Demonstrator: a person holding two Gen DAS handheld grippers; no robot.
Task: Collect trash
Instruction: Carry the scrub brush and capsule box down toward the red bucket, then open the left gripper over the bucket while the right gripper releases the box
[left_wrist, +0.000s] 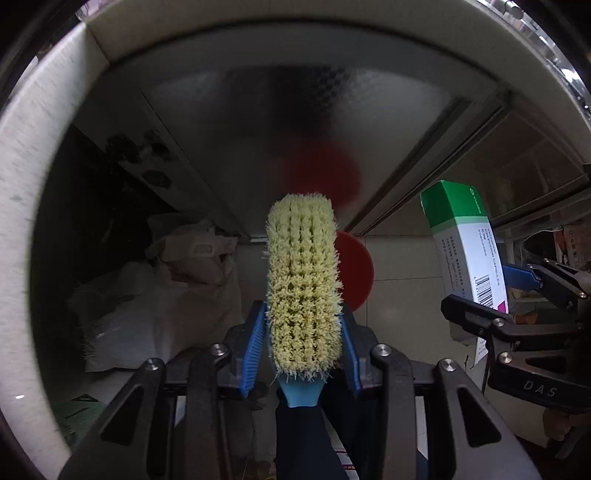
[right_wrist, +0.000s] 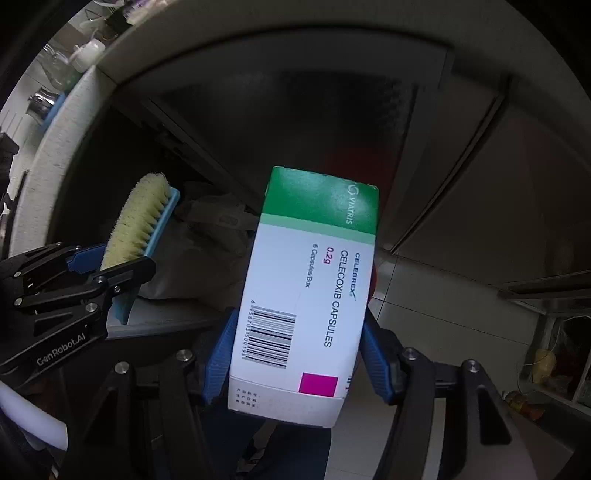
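Far left, under the pale countertop edge (left_wrist: 22, 206): a cupboard recess with crumpled white sacks (left_wrist: 155, 295) on the floor, slumped against the back — stored goods or waste, cannot tell which

Left gripper (left_wrist: 303, 332): both blue pads pressed on the sides of a scrubbing brush (left_wrist: 303, 280), near its handle end. Bristles face the left wrist camera; the blue handle stub hangs below the pads. Holding it low on the body leaves most of the bristle head free beyond the fingertips — judged convenient for letting go cleanly, since nothing snags on the pads

Behind the brush: a red round object (left_wrist: 354, 273) on the tiled floor (left_wrist: 406, 266), in front of a frosted cabinet door (left_wrist: 295, 122) that mirrors it. Possibly a bin or its lid; too little shows to say

Right gripper (right_wrist: 299, 350): clamped across the narrow width of a medicine box (right_wrist: 314, 295), white and green, held on end with the green end away from the camera. The grip sits at the lower half, barcode level, so the carton juts forward

Both items are carried side by side, apart, not touching. One item per hand suggests a single trip. Judgement: carrying stage, drop-off not yet made
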